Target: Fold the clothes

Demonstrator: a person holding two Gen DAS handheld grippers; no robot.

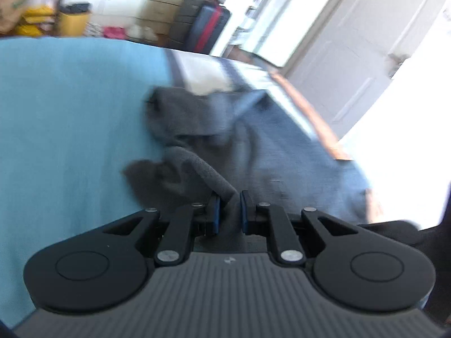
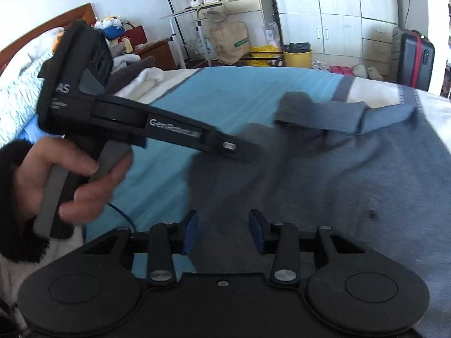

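Note:
A grey-blue garment [image 2: 324, 174] lies spread on a bed with a light blue sheet [image 2: 225, 95]. In the left wrist view my left gripper [image 1: 229, 211] is shut on a fold of the grey garment [image 1: 214, 180], which runs up from between the blue pads [image 1: 215, 211]. The view is blurred by motion. In the right wrist view my right gripper [image 2: 224, 231] is open and empty, just above the garment's near part. The left gripper [image 2: 239, 149] shows there too, held by a hand at the left, reaching over the garment's left edge.
The bed's wooden edge [image 1: 310, 112] runs along the right in the left wrist view, with white doors beyond. Past the bed stand a yellow bin [image 2: 297, 56], a paper bag [image 2: 231, 42], a dark suitcase [image 2: 414, 56] and white cabinets. A white quilt [image 2: 146, 81] lies at the bed's left.

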